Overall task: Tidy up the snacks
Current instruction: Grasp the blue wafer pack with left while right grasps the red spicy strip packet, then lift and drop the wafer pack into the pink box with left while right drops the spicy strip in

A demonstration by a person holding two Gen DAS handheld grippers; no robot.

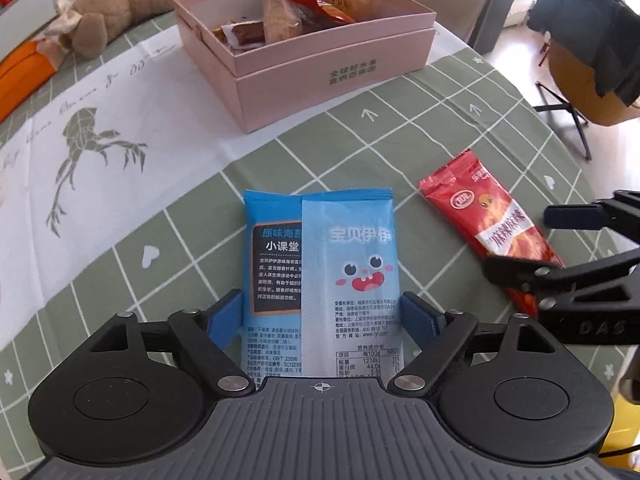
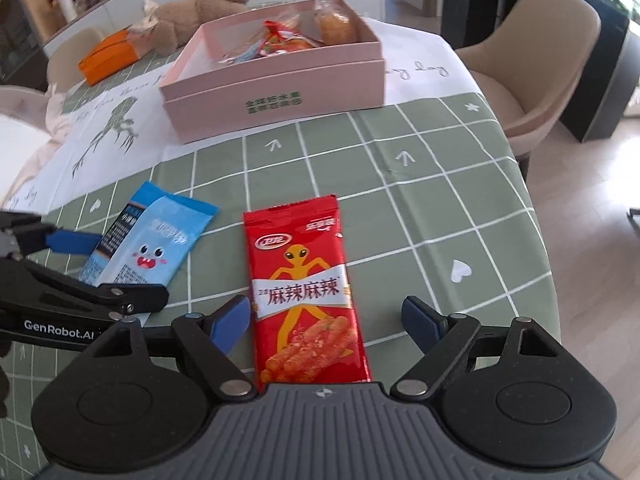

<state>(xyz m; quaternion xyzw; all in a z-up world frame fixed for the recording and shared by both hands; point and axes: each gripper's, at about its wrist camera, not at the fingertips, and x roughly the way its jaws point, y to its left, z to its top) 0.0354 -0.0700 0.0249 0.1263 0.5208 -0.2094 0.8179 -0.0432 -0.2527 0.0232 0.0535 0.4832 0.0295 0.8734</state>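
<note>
The blue seaweed packet (image 1: 320, 276) lay flat on the green checked tablecloth (image 1: 440, 128) with its long axis running near to far, straight along the line of the left gripper (image 1: 322, 322). Its near end sat between that gripper's 2 blue pads (image 1: 224, 320), which stood wide apart on either side of it; whether either pad touched the wrapper could not be told, and neither appeared to press on it. The left hand was plainly the nearer 1 to this packet.

The red spicy-stick packet (image 2: 310, 292) lay just to the right of the blue one, apart from it, also lengthwise near to far in the right wrist view. Its near end reached in between the spread fingers of the right gripper (image 2: 328, 326), closer to the left pad, with a clear gap to the right pad. That gripper was open too, holding nothing.

The pink box (image 1: 332, 76) stood farther along the table beyond both packets, lid off and seated on a second pink tray. Inside were several wrapped snacks: a red pouch (image 1: 316, 8), 2 golden pastries in clear wrap and a small brown bar. A plush bear (image 1: 120, 8) lay to the box's left.

Both packets probably needed a squeeze across their short width, then a lift forward into the box.
</note>
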